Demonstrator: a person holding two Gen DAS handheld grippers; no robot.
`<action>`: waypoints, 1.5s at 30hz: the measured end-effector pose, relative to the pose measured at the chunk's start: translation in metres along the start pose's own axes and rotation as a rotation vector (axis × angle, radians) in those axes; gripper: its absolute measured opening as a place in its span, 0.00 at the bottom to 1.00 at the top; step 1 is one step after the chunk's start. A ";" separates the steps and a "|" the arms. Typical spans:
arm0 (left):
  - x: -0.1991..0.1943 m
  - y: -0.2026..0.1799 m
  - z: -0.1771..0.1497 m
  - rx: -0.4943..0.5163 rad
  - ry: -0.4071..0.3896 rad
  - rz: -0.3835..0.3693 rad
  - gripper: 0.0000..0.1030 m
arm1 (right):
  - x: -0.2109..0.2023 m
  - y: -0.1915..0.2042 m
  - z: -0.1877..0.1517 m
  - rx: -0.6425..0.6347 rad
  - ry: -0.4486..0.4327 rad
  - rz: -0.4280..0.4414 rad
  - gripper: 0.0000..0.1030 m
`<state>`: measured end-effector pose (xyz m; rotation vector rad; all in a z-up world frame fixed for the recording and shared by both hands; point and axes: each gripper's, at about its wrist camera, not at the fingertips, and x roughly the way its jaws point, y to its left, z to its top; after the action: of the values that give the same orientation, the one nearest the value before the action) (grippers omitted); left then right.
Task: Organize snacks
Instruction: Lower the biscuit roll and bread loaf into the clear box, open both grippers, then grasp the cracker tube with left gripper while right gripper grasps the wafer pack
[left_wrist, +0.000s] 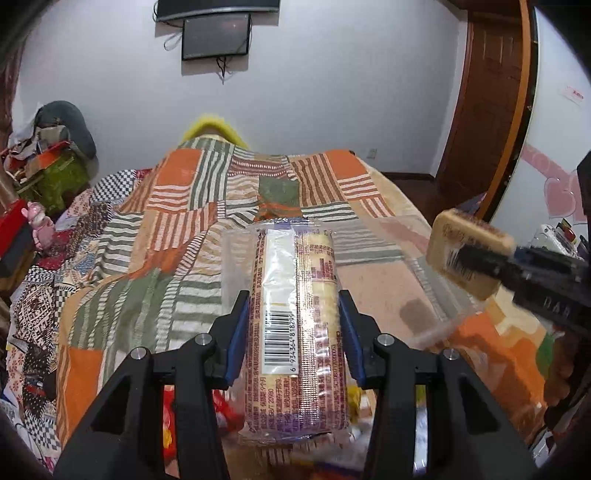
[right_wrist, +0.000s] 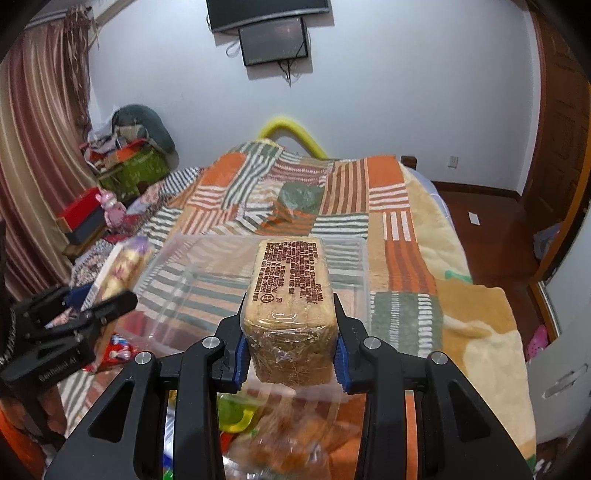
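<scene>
Above the bed: two grippers carry snacks over a patchwork blanket (right_wrist: 402, 206).
Left gripper (left_wrist: 293, 295): pads pinch a long biscuit sleeve (left_wrist: 293, 317) at its sides, barcode up, held lengthwise.
Right gripper (right_wrist: 290, 299): pads clamp a wrapped tan snack block (right_wrist: 290, 288), printed side up.
Clear plastic bin (right_wrist: 354, 258): on the blanket, just beyond both snacks.
Near edge: blurred loose snack packets (right_wrist: 236, 417) below the grippers.

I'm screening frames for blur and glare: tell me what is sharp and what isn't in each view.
Left wrist view: the biscuit pack is sharp with mild glare on its wrapper; the right gripper and its wrapped block are motion-smeared. Right wrist view: the wrapped block is crisp; the left gripper is blurred. Both views bend at the edges.
</scene>
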<state>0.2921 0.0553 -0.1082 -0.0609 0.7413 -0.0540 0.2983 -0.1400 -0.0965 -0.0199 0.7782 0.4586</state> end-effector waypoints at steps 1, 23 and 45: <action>0.006 0.000 0.002 0.003 0.011 0.000 0.44 | 0.005 -0.001 0.001 0.001 0.014 0.003 0.32; 0.046 -0.005 0.002 0.050 0.139 -0.029 0.44 | 0.027 0.009 -0.002 -0.104 0.144 -0.009 0.36; -0.096 0.007 -0.074 0.056 0.047 0.034 0.58 | -0.104 -0.006 -0.067 -0.083 -0.011 -0.050 0.81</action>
<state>0.1722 0.0659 -0.0985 0.0065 0.7868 -0.0443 0.1911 -0.1986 -0.0748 -0.1143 0.7460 0.4428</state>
